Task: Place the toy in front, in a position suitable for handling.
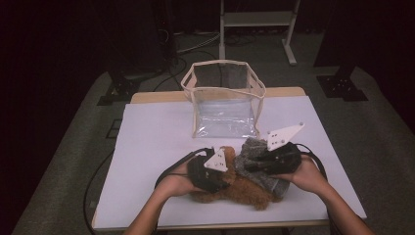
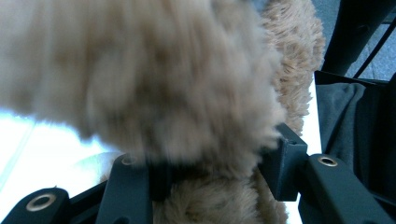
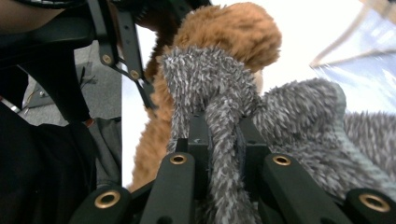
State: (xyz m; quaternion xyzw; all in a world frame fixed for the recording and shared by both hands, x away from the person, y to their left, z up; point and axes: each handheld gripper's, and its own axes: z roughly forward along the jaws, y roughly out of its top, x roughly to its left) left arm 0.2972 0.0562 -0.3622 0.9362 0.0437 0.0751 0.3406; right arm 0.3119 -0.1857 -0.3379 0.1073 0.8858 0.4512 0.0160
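A brown plush toy (image 1: 244, 190) lies near the table's front edge with a grey fuzzy cloth (image 1: 254, 148) lying over its right side. My left gripper (image 1: 226, 177) comes in from the left and is shut on the brown plush (image 2: 163, 84), whose fur bulges between the jaws. My right gripper (image 1: 245, 165) comes in from the right. It pinches a fold of the grey cloth (image 3: 299, 116) between its pads (image 3: 198, 140). Behind that fold, in the right gripper view, the plush (image 3: 233, 32) and the left gripper's linkage (image 3: 116, 46) show close by.
A clear plastic bag with beige trim (image 1: 222, 89) stands open-topped at the back middle of the white table (image 1: 156, 142). A metal stand (image 1: 257, 19) and cables sit on the floor beyond. Both forearms enter from the bottom edge.
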